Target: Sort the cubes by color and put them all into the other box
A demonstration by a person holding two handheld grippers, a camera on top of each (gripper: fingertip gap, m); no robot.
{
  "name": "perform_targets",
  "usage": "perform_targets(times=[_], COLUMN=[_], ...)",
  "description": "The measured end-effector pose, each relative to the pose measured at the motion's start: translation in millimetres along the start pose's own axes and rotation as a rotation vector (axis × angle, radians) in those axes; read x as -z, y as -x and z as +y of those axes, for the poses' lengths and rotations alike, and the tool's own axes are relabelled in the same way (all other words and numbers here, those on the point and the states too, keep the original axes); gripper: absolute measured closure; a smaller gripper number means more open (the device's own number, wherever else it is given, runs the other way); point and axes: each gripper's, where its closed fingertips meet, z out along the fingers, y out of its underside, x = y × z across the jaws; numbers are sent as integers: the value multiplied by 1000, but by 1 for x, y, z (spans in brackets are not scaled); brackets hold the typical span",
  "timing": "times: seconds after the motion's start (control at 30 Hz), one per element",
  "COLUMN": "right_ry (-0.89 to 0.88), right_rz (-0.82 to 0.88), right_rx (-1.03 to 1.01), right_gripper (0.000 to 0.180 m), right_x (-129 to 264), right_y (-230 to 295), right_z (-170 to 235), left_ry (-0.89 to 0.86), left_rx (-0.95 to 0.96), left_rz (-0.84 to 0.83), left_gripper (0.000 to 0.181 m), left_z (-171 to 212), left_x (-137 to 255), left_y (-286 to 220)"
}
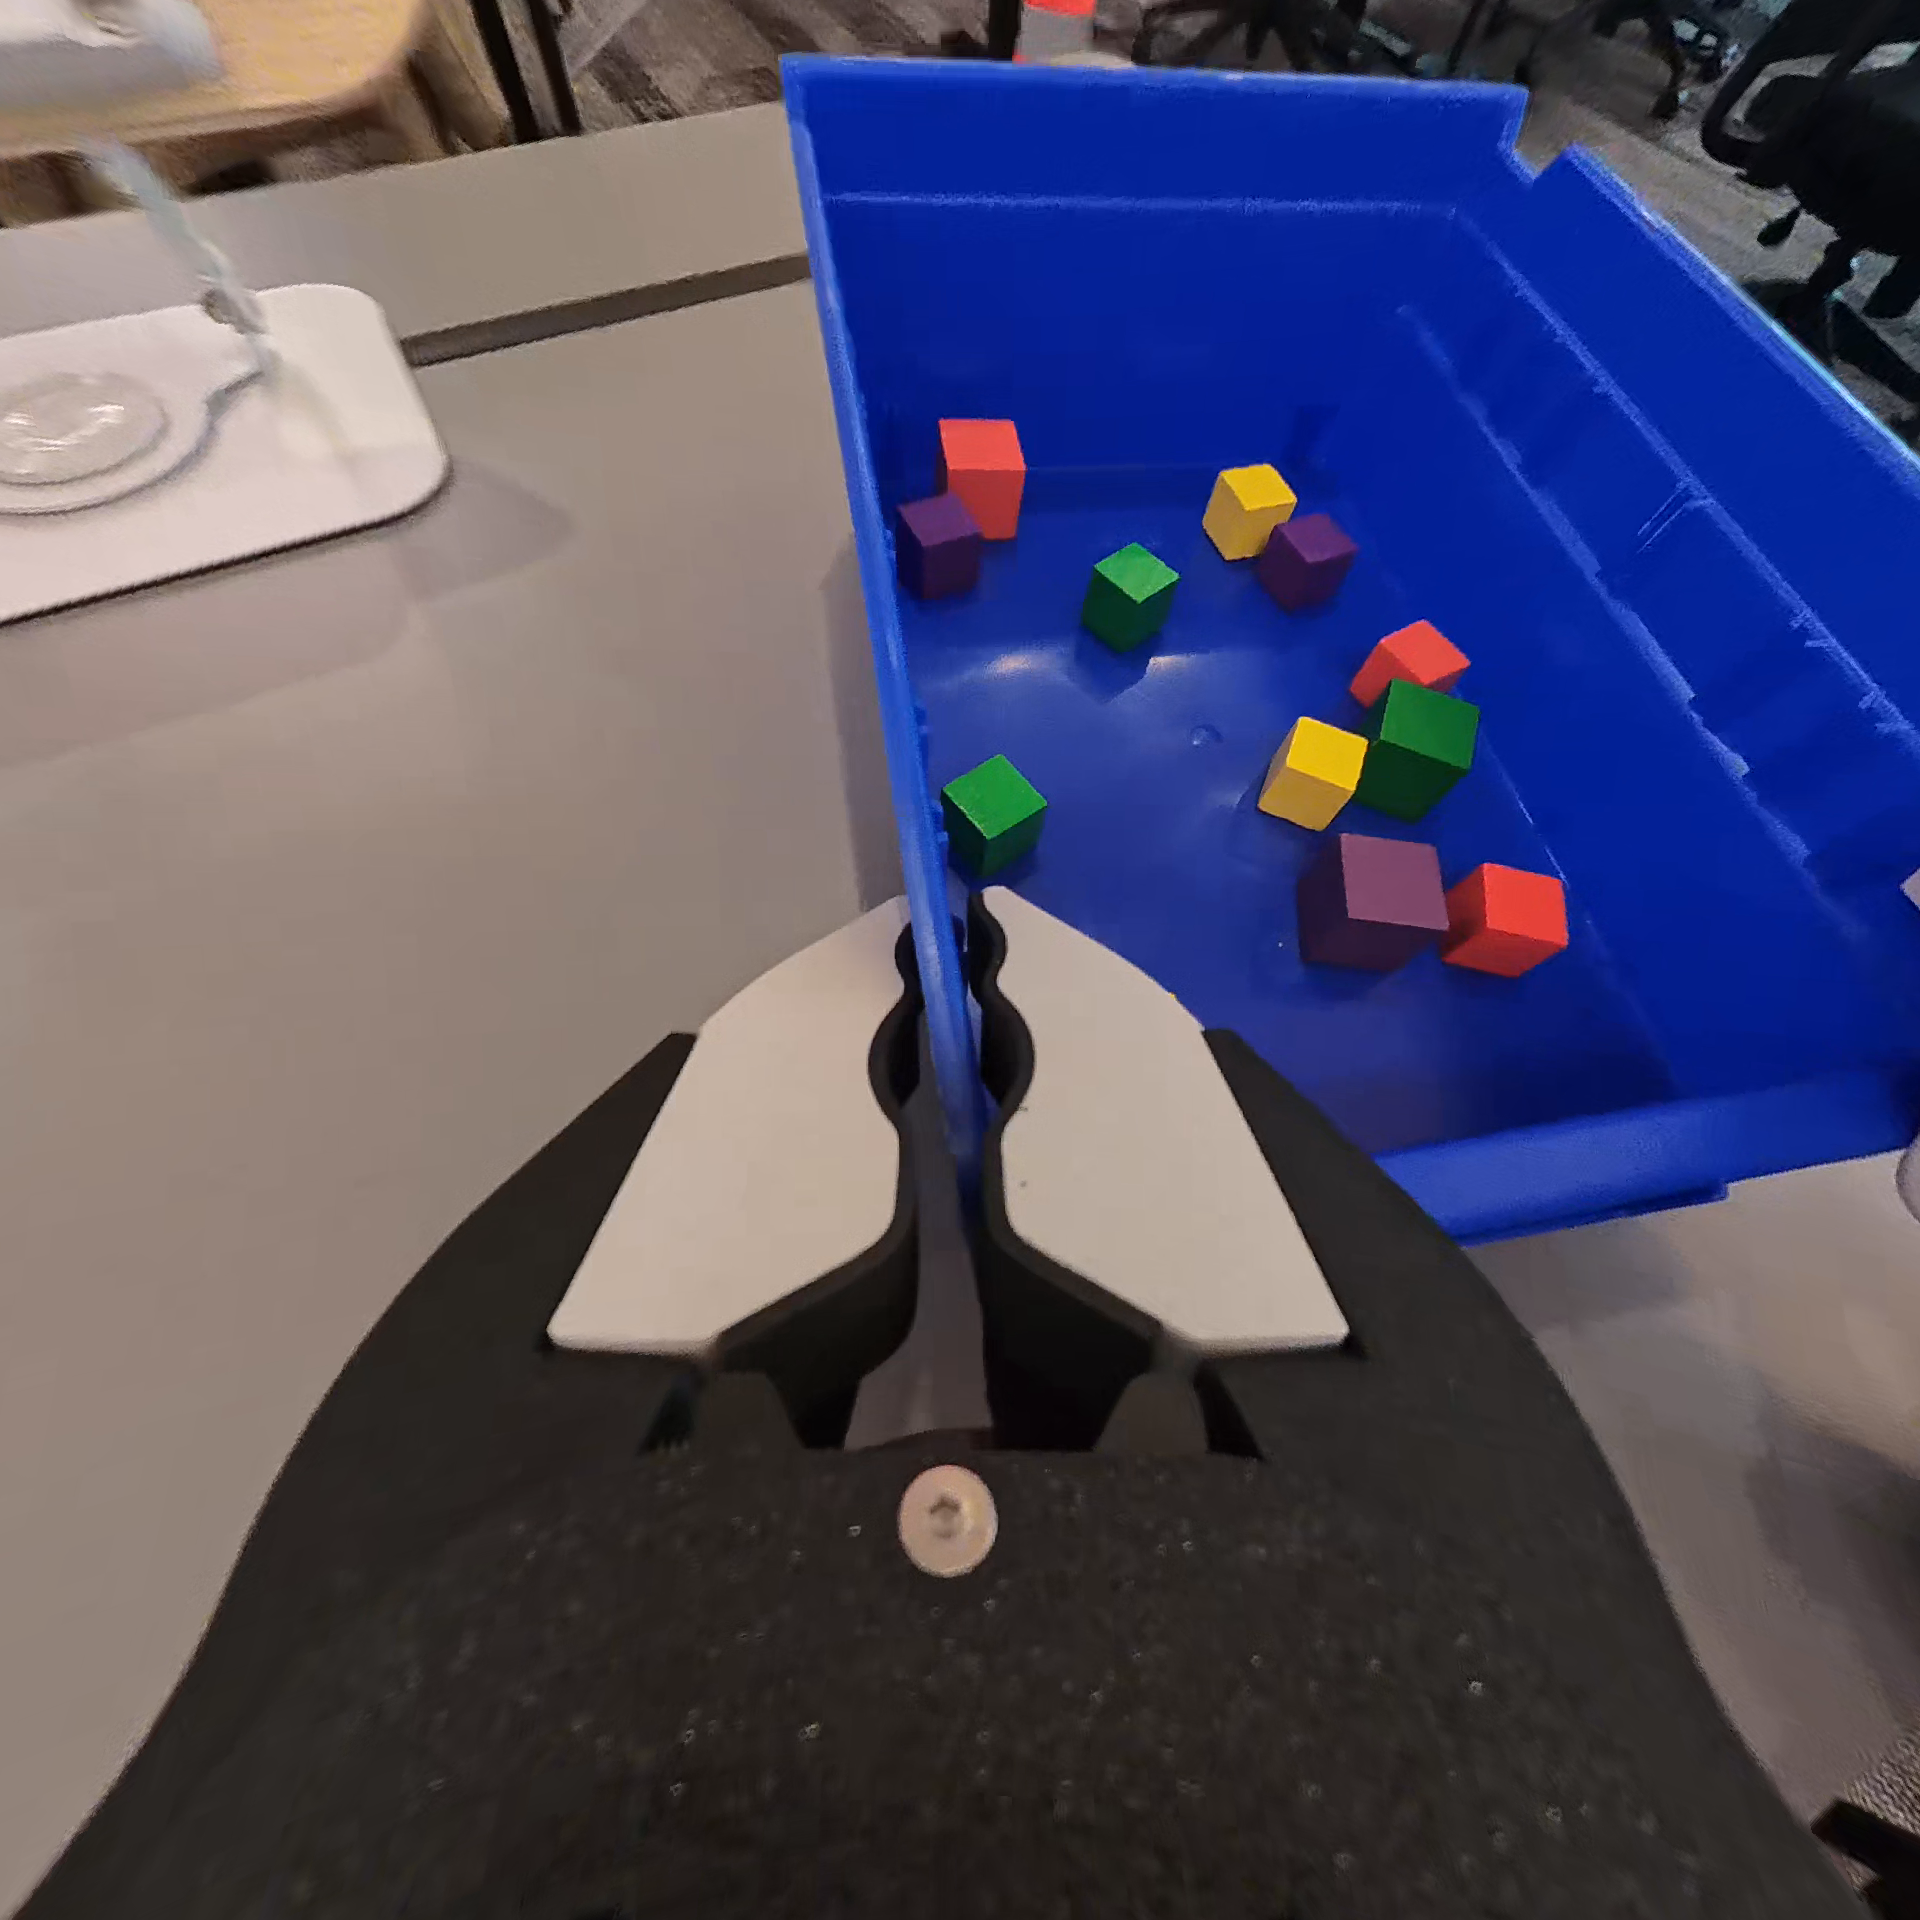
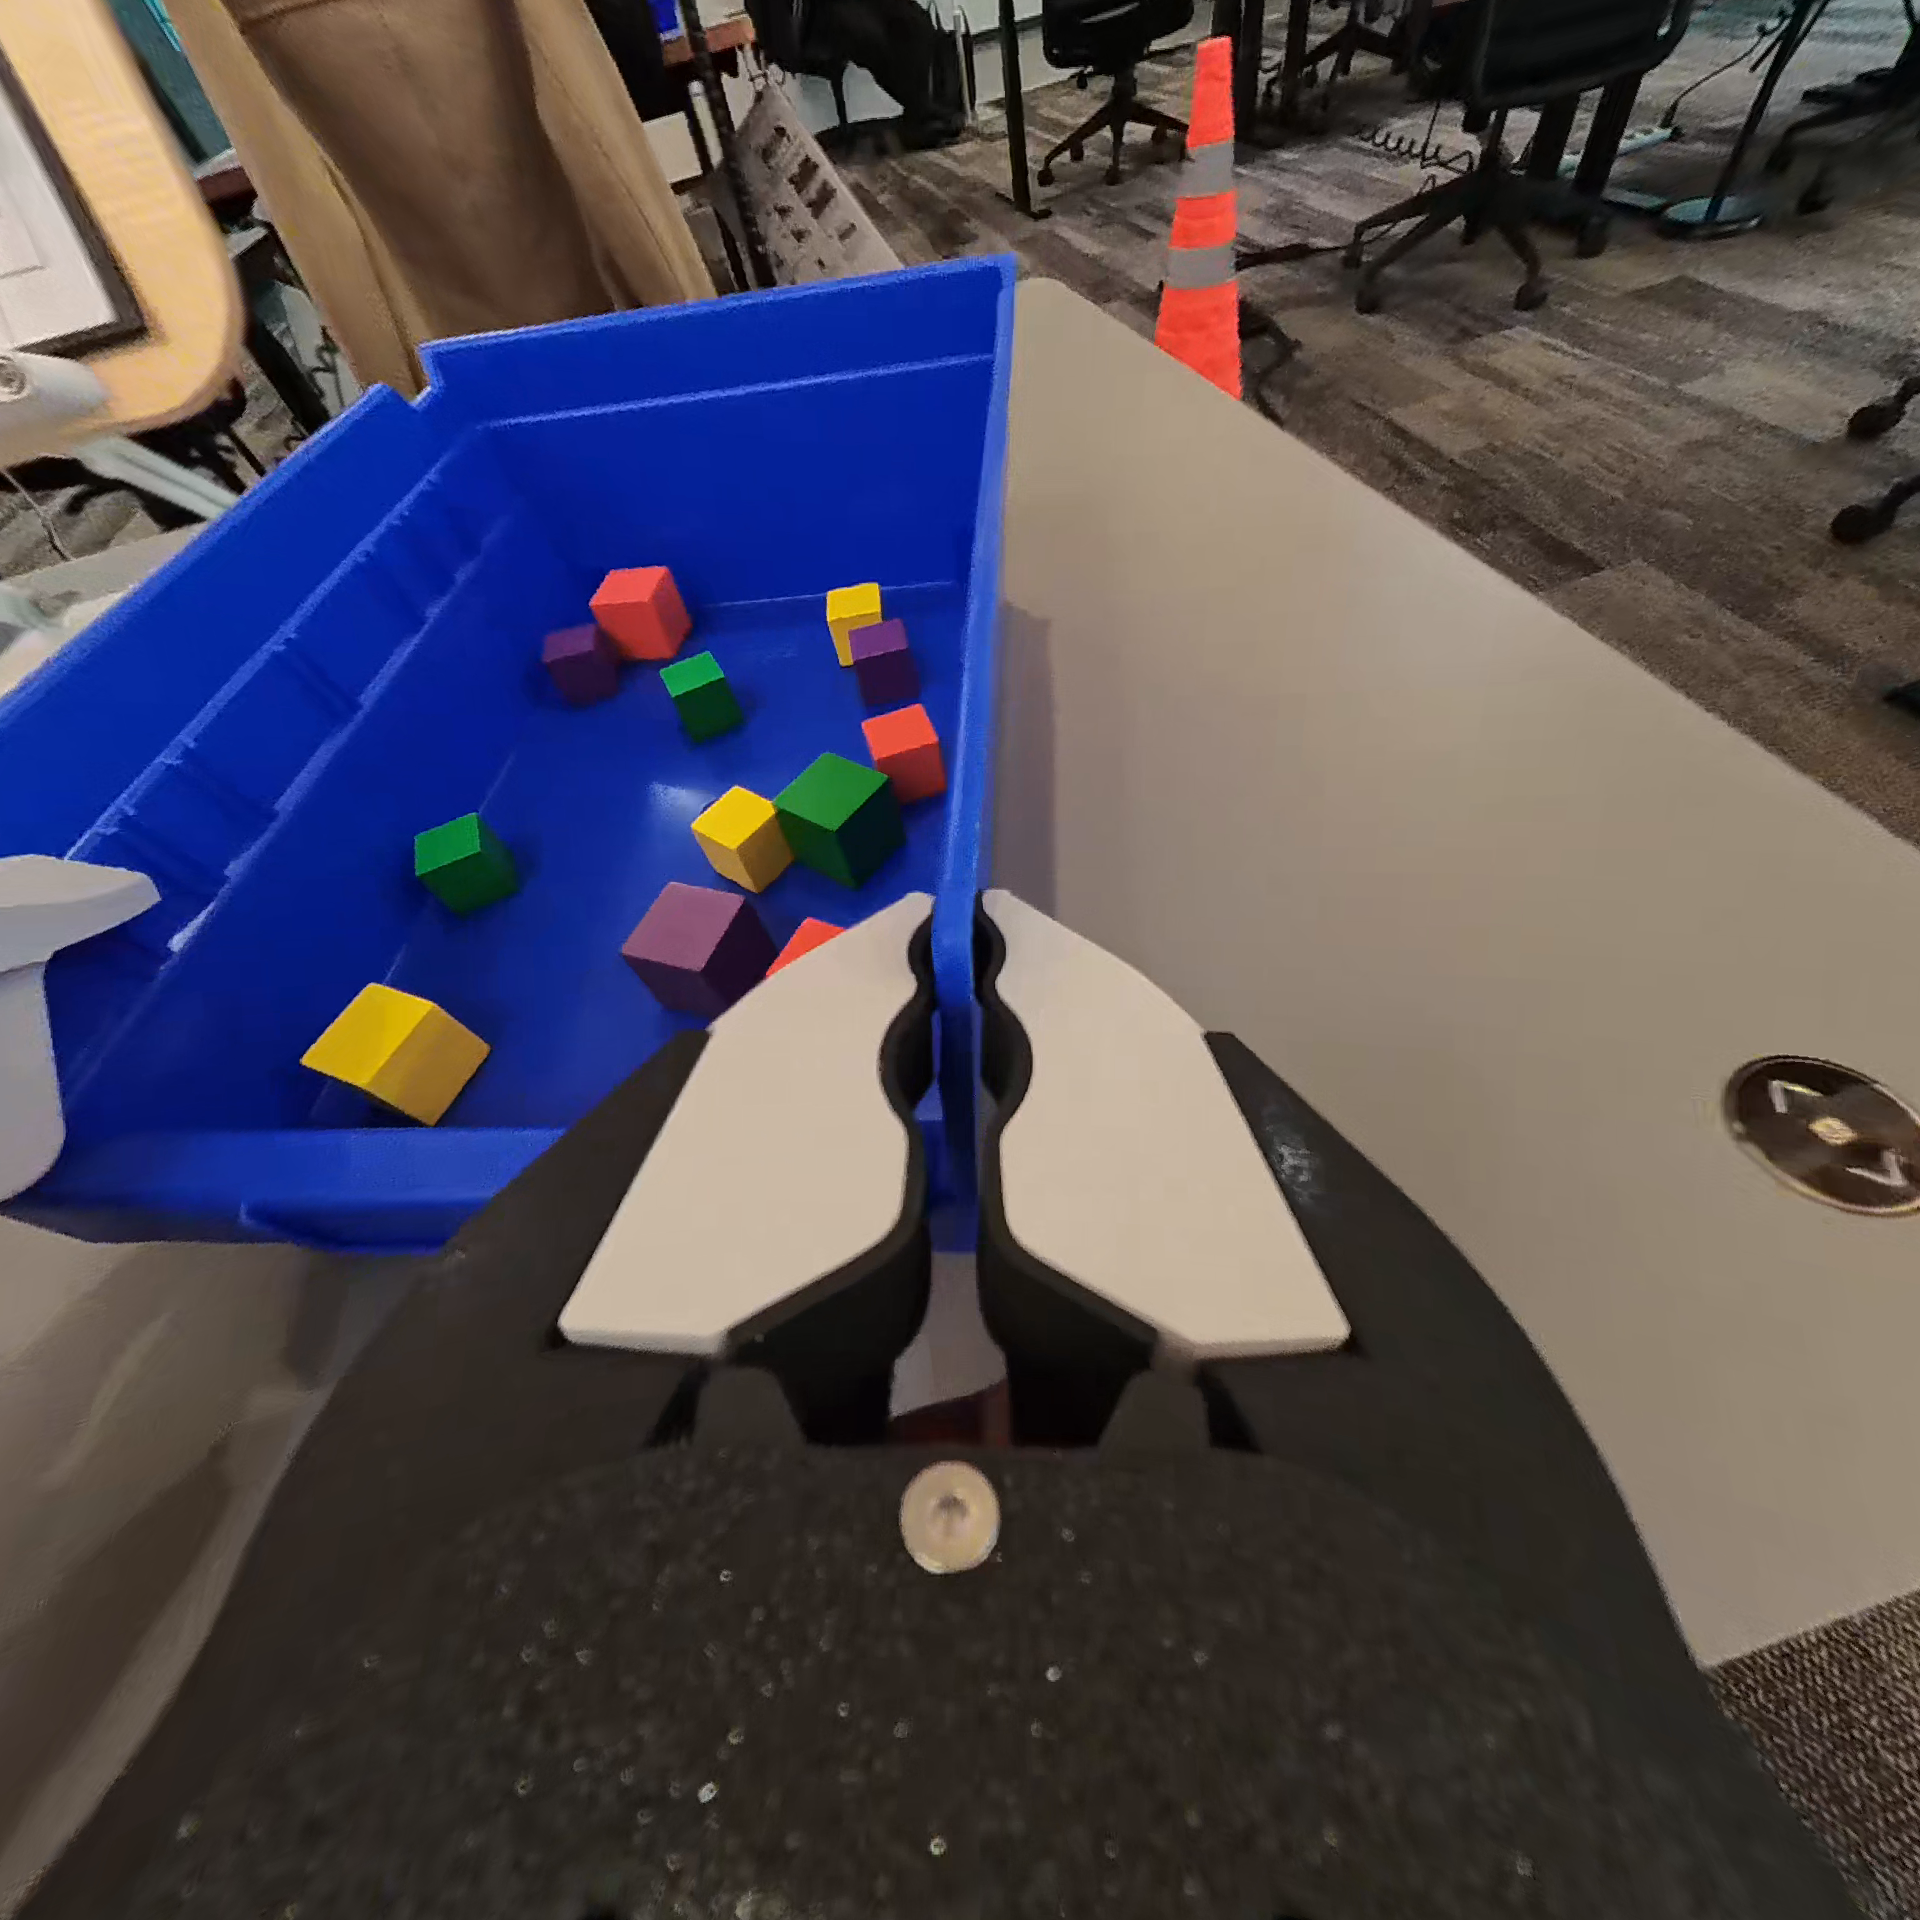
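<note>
A blue box (image 1: 1143,260) holds several red, green, yellow and purple cubes, among them a green cube (image 1: 992,812) by its left wall and a big purple cube (image 1: 1371,899). My left gripper (image 1: 945,935) is shut on the box's left wall, the thin blue rim pinched between its pads. My right gripper (image 2: 956,935) is shut on the box's right wall (image 2: 982,623). In the right wrist view the box (image 2: 312,644) shows a yellow cube (image 2: 395,1049) at the near left, and the left gripper's pale fingertip (image 2: 62,904) at the left edge.
The box sits on a grey table (image 1: 416,831). A white stand base (image 1: 208,457) lies at the table's far left. A round metal insert (image 2: 1823,1132) is in the table at the right. An orange cone (image 2: 1205,208) and office chairs stand on the floor beyond. About 20 cm separates my left fingertips from my right. The round metal insert (image 2: 1823,1132) lies around 15 cm away from my right fingertips.
</note>
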Motion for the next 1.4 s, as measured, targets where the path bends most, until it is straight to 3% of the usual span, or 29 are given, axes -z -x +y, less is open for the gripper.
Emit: perform_targets(times=[0.17,0.47,0.7,0.83,0.87,0.93,1.0,1.07,1.23,1.4], right_ry=[-40,22,114,78,83,98,52,-29,-90,-35], right_rz=[-84,-349,-495,-515,-550,-609,-642,-711,-914,-1038], right_rx=[1,92,133,142,133,143,141,149,119,-42], right_gripper=[177,177,175,171,164,147,127,123,127,137], right_x=[14,21,17,16,17,23,34,53,89,99], right_y=[66,254,357,368,371,373,364,353,337,330], right_z=[-2,36,73,75,75,75,65,52,38,32], left_ry=[-55,-61,-35,-100,-88,-88,-190,-278,-219,-55], left_rx=[25,179,321,391,380,374,371,350,296,284], left_rz=[-83,-359,-473,-439,-428,-427,-432,-474,-639,-654], left_gripper=[175,176,176,172,164,121,124,120,121,112], left_z=[8,60,95,100,100,98,78,54,43,100], left_x=[50,152,182,180,180,186,213,253,335,334], left_y=[59,223,315,321,319,314,314,329,426,540])
